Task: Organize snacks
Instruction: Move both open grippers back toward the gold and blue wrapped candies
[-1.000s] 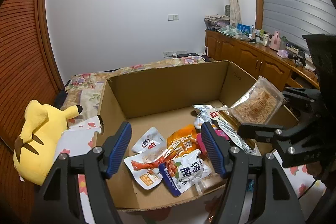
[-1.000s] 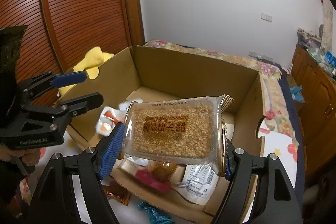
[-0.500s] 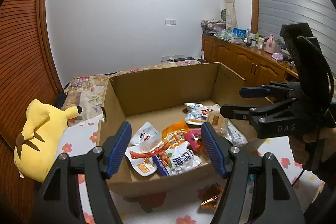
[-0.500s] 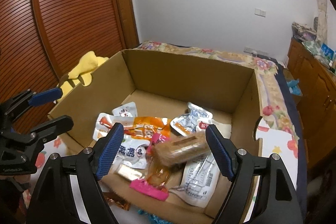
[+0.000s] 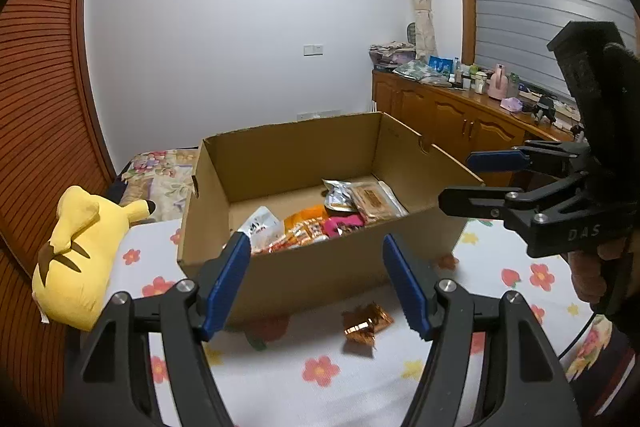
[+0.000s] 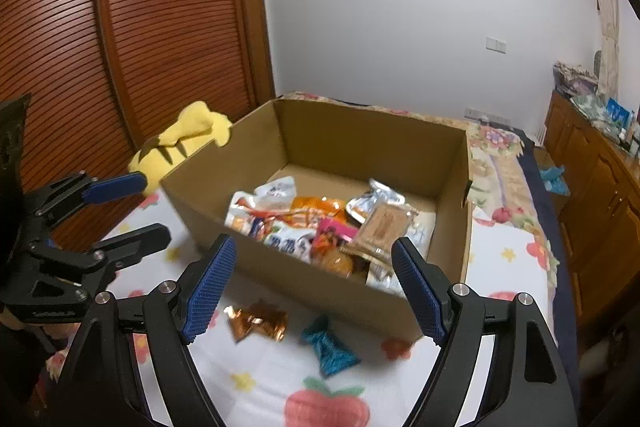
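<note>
An open cardboard box stands on a flowered cloth and holds several snack packets. The sesame snack pack lies inside at the right. A copper-foil snack and a blue-wrapped snack lie on the cloth in front of the box. My left gripper is open and empty, in front of the box. My right gripper is open and empty, also in front of the box; it shows in the left wrist view too.
A yellow plush toy lies left of the box. A slatted wooden door is at the left. A wooden cabinet with clutter on top runs along the right. A bed with flowered bedding lies behind.
My right gripper opened and let the sesame snack pack fall into the box. Both grippers then drew back from the box, so the snacks on the cloth came into view.
</note>
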Action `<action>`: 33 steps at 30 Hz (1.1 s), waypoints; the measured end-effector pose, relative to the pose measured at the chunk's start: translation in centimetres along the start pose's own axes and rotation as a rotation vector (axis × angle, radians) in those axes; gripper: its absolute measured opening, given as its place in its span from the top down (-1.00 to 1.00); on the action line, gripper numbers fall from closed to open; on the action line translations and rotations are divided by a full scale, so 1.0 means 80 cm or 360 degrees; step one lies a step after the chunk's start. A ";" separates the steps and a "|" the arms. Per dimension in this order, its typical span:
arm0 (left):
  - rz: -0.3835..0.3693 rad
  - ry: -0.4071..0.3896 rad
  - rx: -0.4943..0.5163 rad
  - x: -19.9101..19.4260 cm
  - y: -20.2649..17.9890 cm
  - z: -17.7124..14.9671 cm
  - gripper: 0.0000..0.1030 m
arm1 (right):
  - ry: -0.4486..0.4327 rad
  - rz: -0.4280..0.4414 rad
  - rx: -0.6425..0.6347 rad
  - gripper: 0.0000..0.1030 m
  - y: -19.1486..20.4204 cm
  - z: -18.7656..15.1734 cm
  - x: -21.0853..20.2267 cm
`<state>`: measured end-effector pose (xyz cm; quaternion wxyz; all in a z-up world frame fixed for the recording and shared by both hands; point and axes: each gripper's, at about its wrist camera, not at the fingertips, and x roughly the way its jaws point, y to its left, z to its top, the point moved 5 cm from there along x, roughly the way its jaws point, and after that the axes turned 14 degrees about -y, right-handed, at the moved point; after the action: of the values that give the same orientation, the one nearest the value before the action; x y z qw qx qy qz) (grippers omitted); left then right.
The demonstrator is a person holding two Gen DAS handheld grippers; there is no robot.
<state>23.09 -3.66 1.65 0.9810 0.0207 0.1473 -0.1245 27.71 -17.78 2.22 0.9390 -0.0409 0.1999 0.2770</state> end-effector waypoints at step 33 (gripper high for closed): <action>-0.0032 0.0269 -0.0049 -0.007 -0.014 -0.127 -0.30 | 0.0397 0.0015 -0.0050 -0.01 -0.006 -0.137 0.059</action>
<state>19.39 -3.85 -7.90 0.9640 0.0146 0.2315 -0.1299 27.72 -17.83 -9.71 0.9047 -0.0887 0.3109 0.2774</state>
